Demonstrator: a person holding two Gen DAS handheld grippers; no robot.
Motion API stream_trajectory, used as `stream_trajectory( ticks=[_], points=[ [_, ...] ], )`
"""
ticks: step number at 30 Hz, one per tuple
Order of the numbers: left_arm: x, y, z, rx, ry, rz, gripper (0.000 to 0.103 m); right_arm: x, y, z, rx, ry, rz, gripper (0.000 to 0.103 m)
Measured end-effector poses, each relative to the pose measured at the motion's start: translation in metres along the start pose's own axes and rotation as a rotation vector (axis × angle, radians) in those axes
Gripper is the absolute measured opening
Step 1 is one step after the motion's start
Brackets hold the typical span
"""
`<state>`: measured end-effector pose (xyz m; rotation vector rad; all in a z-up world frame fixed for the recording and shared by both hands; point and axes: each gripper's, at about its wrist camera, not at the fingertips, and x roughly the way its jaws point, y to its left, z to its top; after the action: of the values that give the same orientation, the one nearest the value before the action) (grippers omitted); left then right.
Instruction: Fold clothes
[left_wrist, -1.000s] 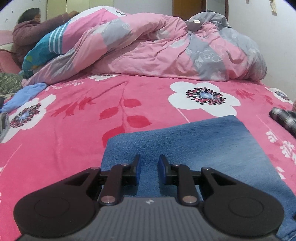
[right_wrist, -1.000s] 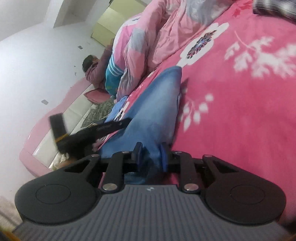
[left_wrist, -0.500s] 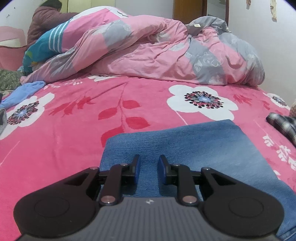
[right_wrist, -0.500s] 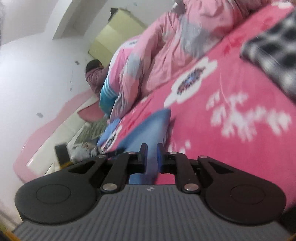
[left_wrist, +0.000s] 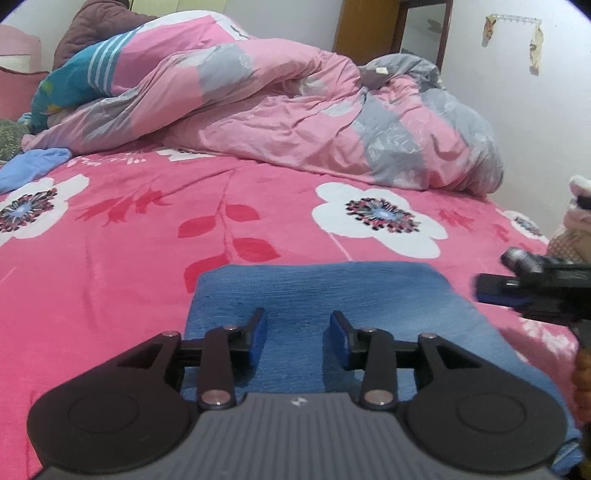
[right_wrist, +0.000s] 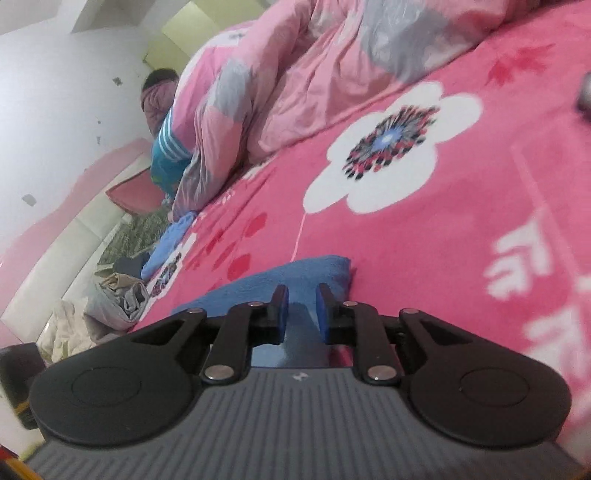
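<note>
- The near end of the jeans (left_wrist: 325, 291) is sliding under your left gripper (left_wrist: 298, 334) body, so you are not seeing how far the denim runs toward 6 o'clock.
- Your right gripper (left_wrist: 532, 291) is showing in the left view only as a blurred dark shape at 3 o'clock, cut by the frame edge; its fingers are not readable there.
- A person (right_wrist: 157, 96) is sitting at 11 o'clock in the right view, mostly hidden behind the quilt (left_wrist: 280, 107).
- A pale, fuzzy thing at 3 o'clock in the left view is too cropped to name.
- The clothes heap (right_wrist: 110, 299) at 9 o'clock in the right view is blurring into a tangle; single pieces are hard to tell apart.
- You are holding your left gripper low and level over the folded jeans, pointing toward 12 o'clock. Its jaws are standing wide apart and gripping nothing.
- You are holding your right gripper (right_wrist: 299, 310) rolled, so the bed (right_wrist: 461, 236) is tilting across its view. Its jaws are parted by a narrow gap, with denim showing between and beneath them; whether the pads (right_wrist: 282, 308) are touching the cloth is not clear.
- The jeans are lying flat on the bed, folded into a rectangle, directly beneath both grippers.
</note>
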<state>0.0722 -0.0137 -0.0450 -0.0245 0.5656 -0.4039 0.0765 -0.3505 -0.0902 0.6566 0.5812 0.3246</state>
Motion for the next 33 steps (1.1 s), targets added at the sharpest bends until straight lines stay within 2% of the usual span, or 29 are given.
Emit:
stream_trajectory(
  ticks=[3, 4, 6, 11, 15, 18, 23, 25, 30, 33],
  points=[
    [-0.019, -0.003, -0.001, 0.01, -0.033, -0.031, 0.049, -0.048, 0.009, -0.011, -0.035, -0.049, 0.025, 0.021],
    [-0.025, -0.005, -0.001, 0.013, -0.045, -0.041, 0.049, -0.063, 0.013, -0.017, -0.055, -0.055, 0.026, 0.025],
    [-0.038, -0.007, -0.002, 0.019, -0.067, -0.062, 0.055, -0.089, 0.021, -0.032, -0.083, -0.05, 0.018, 0.031],
    [-0.071, -0.019, -0.009, 0.062, -0.11, -0.133, 0.071, -0.135, 0.029, -0.08, -0.076, -0.024, -0.01, 0.034],
    [-0.084, -0.05, -0.032, 0.245, -0.077, -0.17, 0.074, -0.145, 0.038, -0.104, -0.087, 0.004, -0.018, 0.035],
    [-0.081, -0.078, -0.052, 0.405, -0.036, -0.186, 0.074, -0.147, 0.045, -0.111, -0.126, 0.012, -0.061, 0.038],
    [-0.061, -0.107, -0.072, 0.581, 0.02, -0.134, 0.071, -0.154, 0.047, -0.115, -0.118, -0.005, -0.056, 0.039],
    [-0.053, -0.112, -0.074, 0.615, 0.023, -0.107, 0.065, -0.155, 0.046, -0.117, -0.117, -0.012, -0.051, 0.039],
    [-0.043, -0.114, -0.063, 0.59, 0.016, -0.082, 0.049, -0.152, 0.043, -0.121, -0.102, -0.02, -0.026, 0.039],
    [-0.043, -0.118, -0.058, 0.584, -0.006, -0.077, 0.045, -0.145, 0.037, -0.124, -0.077, -0.015, -0.009, 0.039]
  ],
)
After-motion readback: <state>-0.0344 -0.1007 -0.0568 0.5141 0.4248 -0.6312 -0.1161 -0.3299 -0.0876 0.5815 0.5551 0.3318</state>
